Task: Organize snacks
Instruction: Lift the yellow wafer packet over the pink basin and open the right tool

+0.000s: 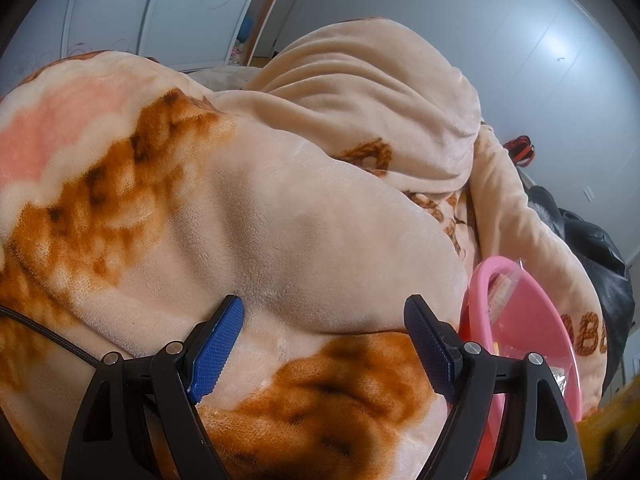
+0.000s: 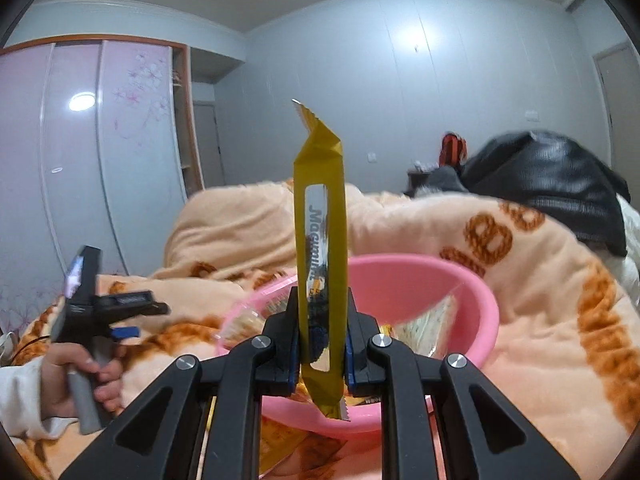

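- The right gripper [image 2: 321, 334] has its jaws clamped on a long yellow snack bar [image 2: 320, 248], which stands upright between the blue pads, its crimped top end bent over at 12 o'clock of the right wrist view.
- The bar is lifted in front of the pink bowl [image 2: 472, 292], which sits on the blanket-covered bed [image 2: 560, 280] just behind the jaws; whether the bar is over the bowl's opening or short of its near rim I cannot tell.
- Several clear and foil packets [image 2: 428, 320] already lie in the bowl, so part of the sorting looks done.
- More yellow wrappers [image 2: 280, 440] show at 6 o'clock, below the bowl's near rim; these appear left to collect.
- The left gripper [image 1: 324, 344] hangs with its jaws wide apart and nothing between them, over the blanket, the bowl at its 4 o'clock.
- A hand [image 2: 88, 376] at 8 o'clock of the right view holds that left gripper.
- Judging from this, the bar still has to be dropped into the bowl, then the remaining wrappers.
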`<action>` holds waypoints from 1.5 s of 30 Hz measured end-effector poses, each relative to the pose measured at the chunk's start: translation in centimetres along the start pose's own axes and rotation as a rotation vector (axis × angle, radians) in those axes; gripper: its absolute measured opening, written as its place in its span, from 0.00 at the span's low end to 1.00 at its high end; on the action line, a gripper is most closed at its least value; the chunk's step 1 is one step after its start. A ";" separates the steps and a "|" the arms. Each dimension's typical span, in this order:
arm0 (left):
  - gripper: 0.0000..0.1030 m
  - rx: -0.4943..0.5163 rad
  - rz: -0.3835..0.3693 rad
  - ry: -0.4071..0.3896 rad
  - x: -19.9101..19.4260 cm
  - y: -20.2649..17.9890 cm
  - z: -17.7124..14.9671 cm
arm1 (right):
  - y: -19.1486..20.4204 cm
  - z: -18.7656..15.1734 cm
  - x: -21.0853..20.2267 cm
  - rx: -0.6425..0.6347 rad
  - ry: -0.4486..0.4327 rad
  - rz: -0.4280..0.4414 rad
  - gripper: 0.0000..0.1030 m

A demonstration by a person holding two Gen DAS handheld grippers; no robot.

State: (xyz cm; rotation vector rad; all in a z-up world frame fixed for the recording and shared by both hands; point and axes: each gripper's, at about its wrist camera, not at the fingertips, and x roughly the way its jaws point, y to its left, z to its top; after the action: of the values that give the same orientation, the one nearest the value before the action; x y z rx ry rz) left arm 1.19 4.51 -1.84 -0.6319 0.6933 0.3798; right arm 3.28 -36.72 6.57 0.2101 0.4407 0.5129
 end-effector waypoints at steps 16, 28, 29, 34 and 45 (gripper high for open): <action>0.78 -0.003 0.000 0.004 0.2 0.1 -0.1 | -3.1 -1.7 1.7 0.160 0.183 -0.020 0.16; 0.79 -0.002 0.006 0.017 0.3 0.2 -0.3 | -3.0 -1.8 1.9 0.152 0.209 0.026 0.38; 0.79 -0.002 0.007 0.019 0.3 0.2 -0.3 | -2.9 -1.8 1.9 0.146 0.211 0.032 0.41; 0.79 -0.001 0.010 0.024 0.4 0.1 -0.3 | -1.6 -1.6 1.5 0.073 0.191 -0.023 1.00; 0.80 -0.002 0.010 0.029 0.4 0.1 -0.3 | -5.5 -2.9 4.2 0.264 0.391 -0.061 1.00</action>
State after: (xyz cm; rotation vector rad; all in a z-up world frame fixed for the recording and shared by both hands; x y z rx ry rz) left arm 1.27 4.43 -2.32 -0.6368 0.7245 0.3815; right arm 7.58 -39.02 0.82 0.3510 0.8953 0.4343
